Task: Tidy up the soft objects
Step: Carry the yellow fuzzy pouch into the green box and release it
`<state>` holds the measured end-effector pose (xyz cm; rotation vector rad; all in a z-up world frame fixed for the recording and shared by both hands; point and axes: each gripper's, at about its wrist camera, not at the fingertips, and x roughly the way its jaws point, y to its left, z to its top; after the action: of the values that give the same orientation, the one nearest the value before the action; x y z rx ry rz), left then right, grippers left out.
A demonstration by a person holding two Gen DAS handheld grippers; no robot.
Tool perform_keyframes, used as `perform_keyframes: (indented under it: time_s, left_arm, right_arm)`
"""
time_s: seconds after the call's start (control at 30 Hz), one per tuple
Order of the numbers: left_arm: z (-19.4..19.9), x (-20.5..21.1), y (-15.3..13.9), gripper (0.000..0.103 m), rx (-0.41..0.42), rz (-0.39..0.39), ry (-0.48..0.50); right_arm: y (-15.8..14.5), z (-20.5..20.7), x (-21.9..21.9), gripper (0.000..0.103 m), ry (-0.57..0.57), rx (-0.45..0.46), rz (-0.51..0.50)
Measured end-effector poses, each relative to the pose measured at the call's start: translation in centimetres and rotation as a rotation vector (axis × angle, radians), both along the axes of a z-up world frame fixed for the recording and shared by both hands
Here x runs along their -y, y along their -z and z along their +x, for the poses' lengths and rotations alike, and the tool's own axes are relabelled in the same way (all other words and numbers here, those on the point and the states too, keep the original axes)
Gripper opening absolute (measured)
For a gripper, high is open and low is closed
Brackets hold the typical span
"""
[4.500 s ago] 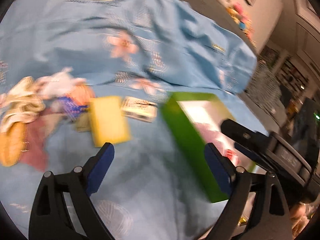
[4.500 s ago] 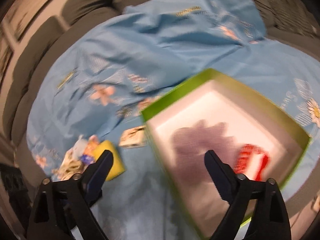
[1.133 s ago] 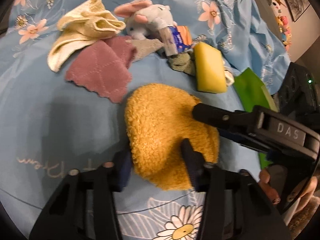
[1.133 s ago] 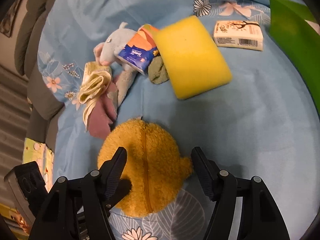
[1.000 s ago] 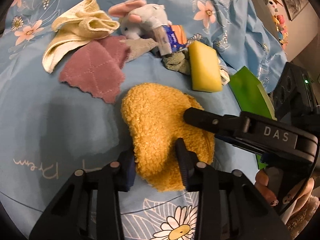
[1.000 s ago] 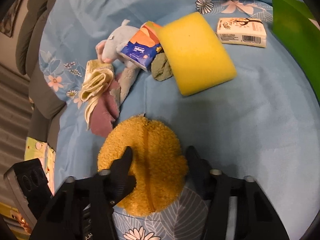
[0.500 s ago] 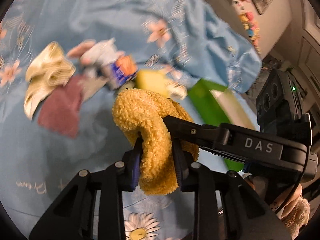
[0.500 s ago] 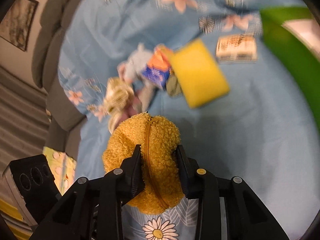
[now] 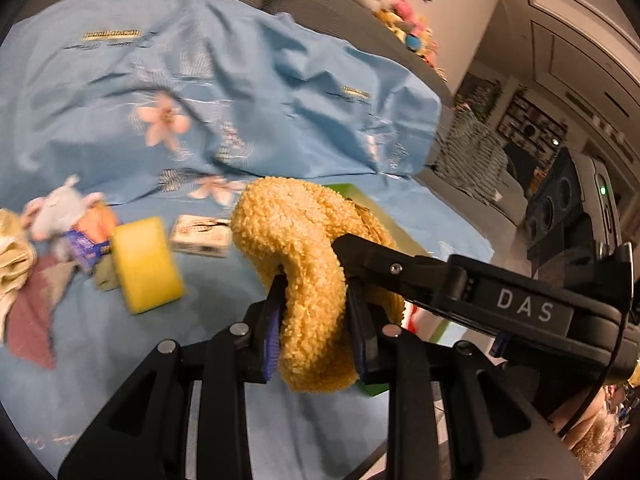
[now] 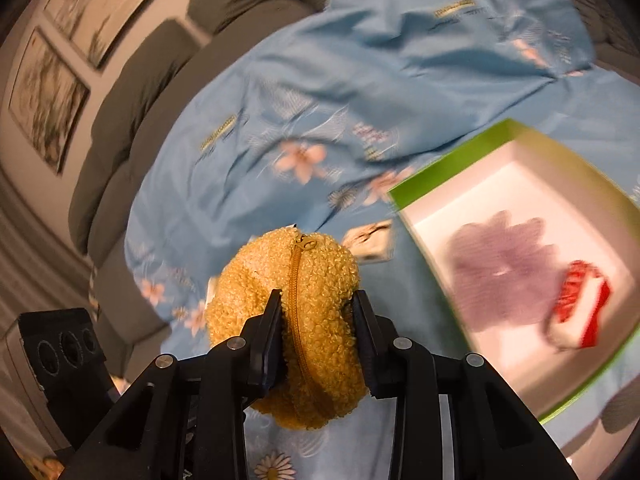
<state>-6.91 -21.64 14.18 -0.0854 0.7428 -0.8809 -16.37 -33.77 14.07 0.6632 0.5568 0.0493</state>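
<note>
Fuzzy mustard-yellow zippered plush pouch (image 10: 304,320) lifted above the flowered blue bedsheet (image 9: 100,92), pinched from both sides by left gripper (image 9: 316,320) and right gripper (image 10: 318,320), green-walled white-lined box (image 10: 460,156) just beside it, yellow rectangular sponge (image 9: 146,264) nearby.

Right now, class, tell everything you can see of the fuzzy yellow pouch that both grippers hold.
The fuzzy yellow pouch looks like curly golden fleece, rounded and soft, with a matching zipper along its middle and a metal pull at the top. It hangs above the blue sheet, squeezed and bent. The left gripper and right gripper each pinch it; nothing else touches it.
</note>
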Motion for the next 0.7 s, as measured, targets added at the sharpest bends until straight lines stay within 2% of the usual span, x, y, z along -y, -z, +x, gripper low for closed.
perform_keyframes:
  time_s: [0.27, 0.43, 0.6, 0.7]
  left_arm:
    - [0.2, 7.7, 0.3, 0.025, -0.007, 0.002, 0.102]
    - [1.0, 10.6, 1.0, 0.025, -0.052, 0.007, 0.139]
    - [2.7, 13.1, 1.8, 0.025, -0.098, 0.046, 0.136]
    - [3.3, 14.0, 2.4, 0.025, -0.106, 0.082, 0.131]
  right_arm:
    - [0.3, -3.2, 6.7, 0.035, 0.171, 0.024, 0.023]
    - [1.2, -3.9, 10.1, 0.035, 0.259, 0.008, 0.056]
    - [2.1, -3.7, 12.7, 0.035, 0.33, -0.029, 0.068]
    - [3.2, -3.1, 14.1, 0.035, 0.352, -0.053, 0.112]
